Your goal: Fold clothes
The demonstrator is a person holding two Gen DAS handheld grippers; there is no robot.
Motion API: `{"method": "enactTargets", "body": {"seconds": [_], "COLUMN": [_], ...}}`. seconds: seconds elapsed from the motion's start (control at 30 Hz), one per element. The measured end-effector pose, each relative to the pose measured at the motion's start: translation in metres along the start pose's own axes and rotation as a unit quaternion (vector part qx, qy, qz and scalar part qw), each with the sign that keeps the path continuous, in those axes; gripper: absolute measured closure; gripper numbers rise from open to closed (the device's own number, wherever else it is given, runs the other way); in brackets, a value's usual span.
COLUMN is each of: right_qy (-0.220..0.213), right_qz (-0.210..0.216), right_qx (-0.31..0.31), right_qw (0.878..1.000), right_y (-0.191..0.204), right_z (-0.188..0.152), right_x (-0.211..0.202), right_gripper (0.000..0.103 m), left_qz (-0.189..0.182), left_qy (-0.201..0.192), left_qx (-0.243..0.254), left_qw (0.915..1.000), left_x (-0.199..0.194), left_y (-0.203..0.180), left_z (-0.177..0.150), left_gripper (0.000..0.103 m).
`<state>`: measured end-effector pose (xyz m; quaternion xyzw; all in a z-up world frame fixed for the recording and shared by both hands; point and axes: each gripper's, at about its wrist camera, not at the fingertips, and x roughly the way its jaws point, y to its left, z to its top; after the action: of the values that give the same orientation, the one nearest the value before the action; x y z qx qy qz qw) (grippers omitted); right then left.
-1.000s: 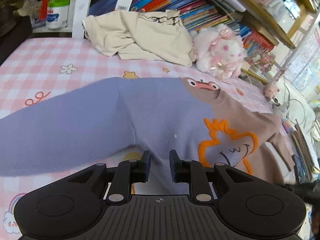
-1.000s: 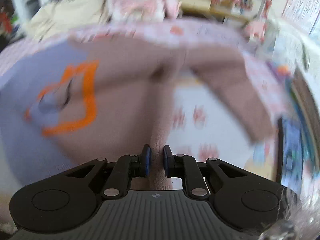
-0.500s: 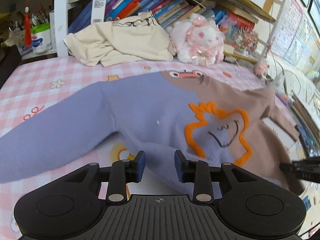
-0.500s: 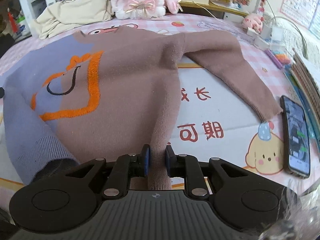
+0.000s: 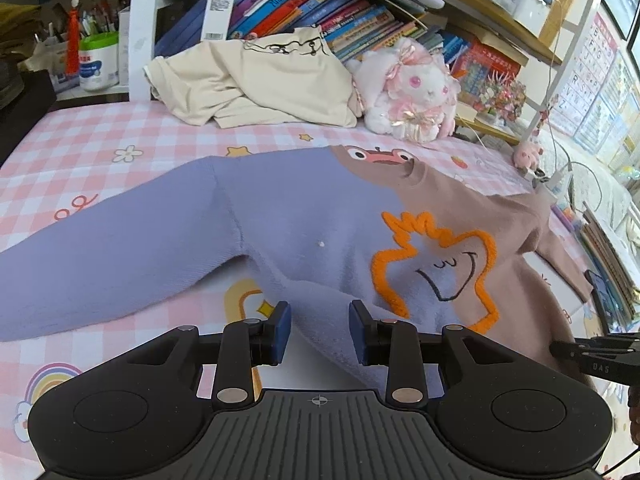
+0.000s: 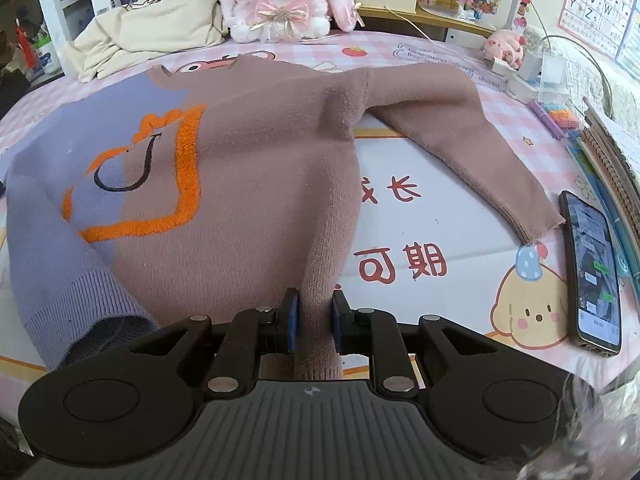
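A sweater point(image 5: 312, 216), purple on one half and brown on the other with an orange-outlined face, lies spread face up on the pink checked table cover point(image 5: 100, 140). My left gripper point(image 5: 320, 330) is open at the purple hem; the cloth lies between the pads without being pressed. My right gripper point(image 6: 315, 326) is shut on a raised fold of the brown hem of the sweater point(image 6: 260, 152). The brown sleeve point(image 6: 460, 140) stretches out to the right, the purple sleeve point(image 5: 100, 264) to the left. The right gripper's tip point(image 5: 592, 356) shows at the left wrist view's right edge.
A crumpled cream garment point(image 5: 256, 80) and a plush rabbit point(image 5: 412, 88) sit at the back in front of shelves of books point(image 5: 300, 4). A phone point(image 6: 592, 268) lies right of the brown cuff, with notebooks point(image 6: 608, 148) and cables along the right edge.
The left jaws have widened and let go of the purple hem, and the left hand has drawn back a little. The right view went from blurred to still, with its grip on the brown fold kept.
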<state>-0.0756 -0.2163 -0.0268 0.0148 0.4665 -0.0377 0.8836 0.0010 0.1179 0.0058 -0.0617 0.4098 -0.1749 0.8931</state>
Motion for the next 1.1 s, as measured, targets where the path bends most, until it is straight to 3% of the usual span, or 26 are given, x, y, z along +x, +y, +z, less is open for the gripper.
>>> {"method": "enactTargets", "body": {"seconds": [1.1], "right_qy": [-0.002], "right_qz": [0.016], "right_qx": [-0.002], "right_qw": [1.0], "right_y": [-0.006], "right_z": [0.0], "right_x": [0.0], "right_gripper": [0.085], "left_qz": [0.02], "left_qy": [0.031], "left_qx": [0.01], "left_qw": [0.9993], "left_x": [0.023], "left_y": [-0.012], "left_z": [-0.006], "left_gripper": [0.071]}}
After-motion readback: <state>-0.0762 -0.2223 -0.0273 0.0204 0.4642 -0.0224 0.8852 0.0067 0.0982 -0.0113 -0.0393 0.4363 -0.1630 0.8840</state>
